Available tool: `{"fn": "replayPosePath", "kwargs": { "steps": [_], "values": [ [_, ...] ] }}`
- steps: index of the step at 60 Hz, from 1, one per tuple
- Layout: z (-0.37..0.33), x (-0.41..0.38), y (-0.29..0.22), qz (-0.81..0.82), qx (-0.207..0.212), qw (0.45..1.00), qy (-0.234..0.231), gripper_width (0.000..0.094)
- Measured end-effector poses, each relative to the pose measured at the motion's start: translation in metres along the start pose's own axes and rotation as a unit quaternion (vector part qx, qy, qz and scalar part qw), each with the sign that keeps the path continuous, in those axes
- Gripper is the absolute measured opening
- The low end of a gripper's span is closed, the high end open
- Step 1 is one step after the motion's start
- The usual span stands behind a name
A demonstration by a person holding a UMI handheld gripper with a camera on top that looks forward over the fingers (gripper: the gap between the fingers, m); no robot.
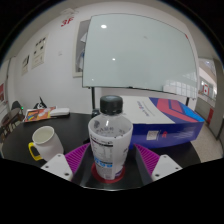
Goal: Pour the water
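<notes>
A clear plastic water bottle (109, 140) with a dark cap and a white label stands upright between my fingers, deep in the gripper (109, 165). Its base sits on a red round ring (108, 182) on the dark table (60, 128). The purple pads (76, 158) meet the bottle's sides on the left and on the right (144, 160), so the gripper is shut on the bottle. A white mug (43, 140) with a yellow handle stands on the table to the left of the bottle, beyond the left finger.
A blue and white box (165, 120) lies on the table behind and to the right of the bottle. Books (42, 113) lie at the far left. A whiteboard (140, 50) hangs on the wall behind.
</notes>
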State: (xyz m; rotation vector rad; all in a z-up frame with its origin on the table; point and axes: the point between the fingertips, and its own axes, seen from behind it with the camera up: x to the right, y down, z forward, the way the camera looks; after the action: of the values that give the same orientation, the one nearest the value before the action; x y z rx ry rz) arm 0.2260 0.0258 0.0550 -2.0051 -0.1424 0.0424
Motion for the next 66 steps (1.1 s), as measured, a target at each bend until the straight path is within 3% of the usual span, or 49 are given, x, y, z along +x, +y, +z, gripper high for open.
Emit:
{"fn": "replayPosePath", "kwargs": {
  "steps": [2,12,41,66],
  "values": [
    [-0.004,0.002,0.000,0.004,-0.003,1.000,0.009,0.0822],
    [-0.059,-0.005,-0.005,0.005,-0.008,0.999,0.032,0.0844],
    [-0.321,-0.080,0.028,0.014,-0.032,0.994,0.103,0.0845],
    [-0.380,-0.104,0.039,-0.006,-0.021,0.994,0.109,0.0847]
  ]
}}
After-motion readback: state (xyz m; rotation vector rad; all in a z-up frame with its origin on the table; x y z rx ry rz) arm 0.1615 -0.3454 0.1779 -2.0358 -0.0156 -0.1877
